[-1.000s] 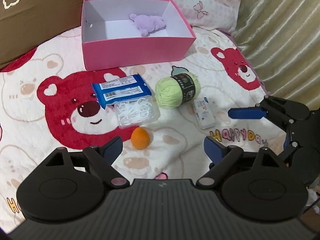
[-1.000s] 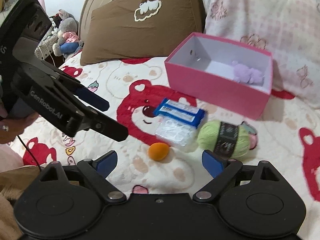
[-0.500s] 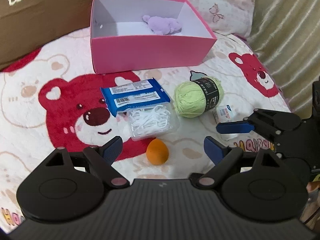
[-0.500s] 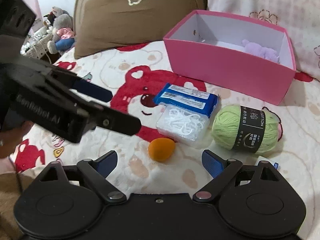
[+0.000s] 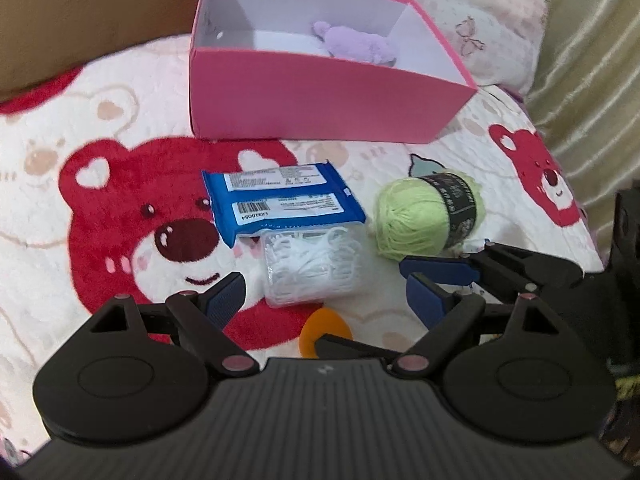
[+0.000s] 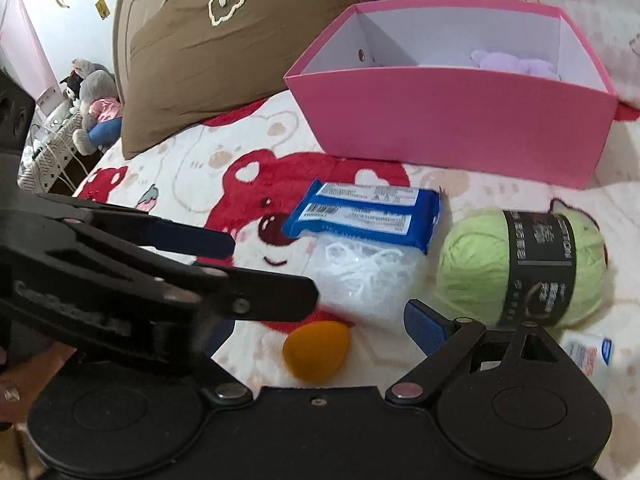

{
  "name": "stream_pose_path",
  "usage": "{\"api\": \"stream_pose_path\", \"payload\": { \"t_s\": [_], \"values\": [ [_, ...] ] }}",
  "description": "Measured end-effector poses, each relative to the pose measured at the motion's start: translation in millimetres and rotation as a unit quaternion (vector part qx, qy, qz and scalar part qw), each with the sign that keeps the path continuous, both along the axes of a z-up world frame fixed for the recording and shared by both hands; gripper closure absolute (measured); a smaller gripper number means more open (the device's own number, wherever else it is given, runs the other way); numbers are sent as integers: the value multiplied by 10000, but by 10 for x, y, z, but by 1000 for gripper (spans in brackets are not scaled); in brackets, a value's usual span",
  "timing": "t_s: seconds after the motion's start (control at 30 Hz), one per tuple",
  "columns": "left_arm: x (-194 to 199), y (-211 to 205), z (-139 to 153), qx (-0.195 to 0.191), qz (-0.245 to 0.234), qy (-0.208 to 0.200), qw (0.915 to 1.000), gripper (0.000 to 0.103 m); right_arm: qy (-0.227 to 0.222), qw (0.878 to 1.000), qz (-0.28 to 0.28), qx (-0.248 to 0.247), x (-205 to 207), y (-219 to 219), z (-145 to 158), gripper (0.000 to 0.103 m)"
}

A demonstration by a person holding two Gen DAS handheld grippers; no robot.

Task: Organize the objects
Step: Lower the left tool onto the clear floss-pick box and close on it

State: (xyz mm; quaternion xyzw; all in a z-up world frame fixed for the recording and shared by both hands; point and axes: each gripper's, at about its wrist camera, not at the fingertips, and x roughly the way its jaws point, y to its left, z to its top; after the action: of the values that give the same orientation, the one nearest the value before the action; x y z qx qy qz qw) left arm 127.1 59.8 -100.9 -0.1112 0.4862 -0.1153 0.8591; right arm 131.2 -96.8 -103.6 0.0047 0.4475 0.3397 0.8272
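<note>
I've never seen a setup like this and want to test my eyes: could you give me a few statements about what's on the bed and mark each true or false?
1. A purple plush lies inside the pink box. True.
2. The yarn is blue. False: it is light green with a black label band.
3. The blue packet is in the box. False: it lies on the blanket, in front of the box.
4. The orange ball lies on the blanket near both grippers. True.
5. The left gripper holds the ball. False: its jaws are open and hold nothing.
6. The right gripper is open too. True.
</note>
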Motion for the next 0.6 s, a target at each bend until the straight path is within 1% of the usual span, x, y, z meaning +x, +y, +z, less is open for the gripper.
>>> {"api": "stream_pose_path", "payload": {
  "t_s": [0.1,0.17,0.23,0.27,0.33,0.4,0.53,0.6],
  "values": [
    [51,11,-112,-126,85,97,9998,18,-36,10000,-76,38,38,42,-73,9],
    [61,19,-172,-188,133,74,9997,19,-52,9999,-155,7,49,55,-120,9],
    [68,38,-227,-227,226,29,9995,24,-102,9997,-217,26,46,50,-176,9],
    [73,50,-254,-237,263,1,9994,27,-82,9996,-254,63,48,39,-200,10],
    [82,65,-298,-229,313,-64,9992,29,-23,9993,-328,168,64,22,-265,11],
    [97,83,-341,-228,379,-93,9990,37,-41,9989,-411,225,87,8,-318,11],
    [134,114,-450,-340,464,-53,9983,43,19,9980,-542,330,135,-20,-398,12],
    [150,123,-514,-431,525,9,9977,52,10,9979,-557,328,145,-24,-432,14]
  ]
}}
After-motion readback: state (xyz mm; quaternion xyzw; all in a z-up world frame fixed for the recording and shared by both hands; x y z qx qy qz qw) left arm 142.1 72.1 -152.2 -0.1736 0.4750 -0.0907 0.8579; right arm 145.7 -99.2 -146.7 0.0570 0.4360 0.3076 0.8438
